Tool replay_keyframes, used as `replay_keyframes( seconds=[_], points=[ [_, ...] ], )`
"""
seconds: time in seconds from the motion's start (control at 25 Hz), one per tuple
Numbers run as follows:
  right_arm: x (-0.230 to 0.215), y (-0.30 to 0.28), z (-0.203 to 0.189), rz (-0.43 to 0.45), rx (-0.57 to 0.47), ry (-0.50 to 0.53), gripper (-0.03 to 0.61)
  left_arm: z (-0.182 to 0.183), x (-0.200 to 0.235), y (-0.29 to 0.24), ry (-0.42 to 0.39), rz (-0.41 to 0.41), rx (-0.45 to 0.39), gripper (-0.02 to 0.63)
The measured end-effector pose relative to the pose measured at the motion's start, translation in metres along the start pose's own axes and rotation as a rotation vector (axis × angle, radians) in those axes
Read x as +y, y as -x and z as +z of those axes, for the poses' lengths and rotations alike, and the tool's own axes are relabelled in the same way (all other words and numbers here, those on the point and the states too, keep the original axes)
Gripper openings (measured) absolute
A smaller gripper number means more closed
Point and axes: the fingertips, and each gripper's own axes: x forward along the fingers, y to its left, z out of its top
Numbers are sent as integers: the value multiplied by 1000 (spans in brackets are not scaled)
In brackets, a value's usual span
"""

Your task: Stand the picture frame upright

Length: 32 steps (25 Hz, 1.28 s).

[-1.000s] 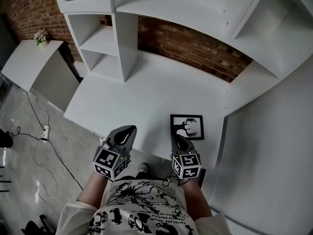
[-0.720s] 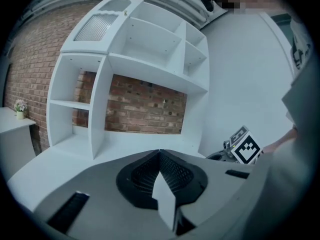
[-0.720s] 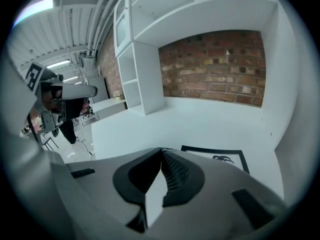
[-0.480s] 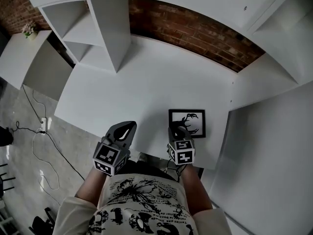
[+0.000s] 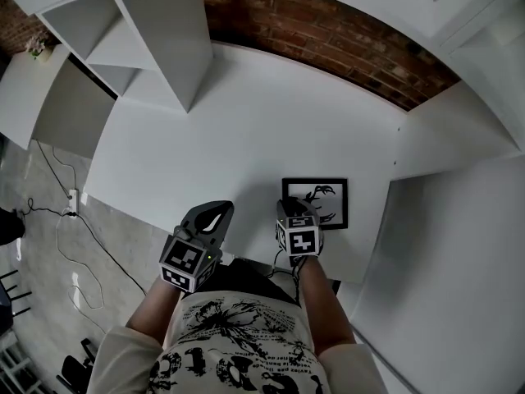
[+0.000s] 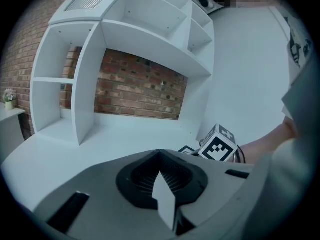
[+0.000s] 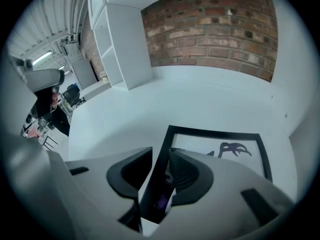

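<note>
Close beside picture frame [image 5: 326, 201], white panel [image 5: 439, 249].

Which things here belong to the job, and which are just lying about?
Job:
frame, flat on the desk
right gripper, jaws opening astride the frame's edge

Lying about:
shelves
flowers
left gripper, shut and empty

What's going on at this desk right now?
A person works with a tool in each hand. The picture frame lies flat on the white desk, not yet upright. The right tool is opening its jaws, with the frame's left edge between them. The left tool is shut and empty.
</note>
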Motion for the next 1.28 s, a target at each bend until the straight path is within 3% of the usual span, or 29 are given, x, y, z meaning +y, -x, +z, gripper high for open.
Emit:
replay_keyframes(
  seconds=[0.36, 0.76, 0.96, 1.28],
  points=[
    [-7, -7, 4, -42, -5, -32, 87, -16, 4, -9, -2, -1, 56, 14],
    [-4, -7, 2, -122, 15, 49, 86, -30, 10, 9, 24, -18, 56, 14],
    [12, -5, 0, -144, 4, 143, 83, -42, 21, 28, 31, -15, 78, 14],
    [35, -2, -7, -116, 33, 222, 74, -52, 26, 48, 34, -19, 81, 14]
  ],
)
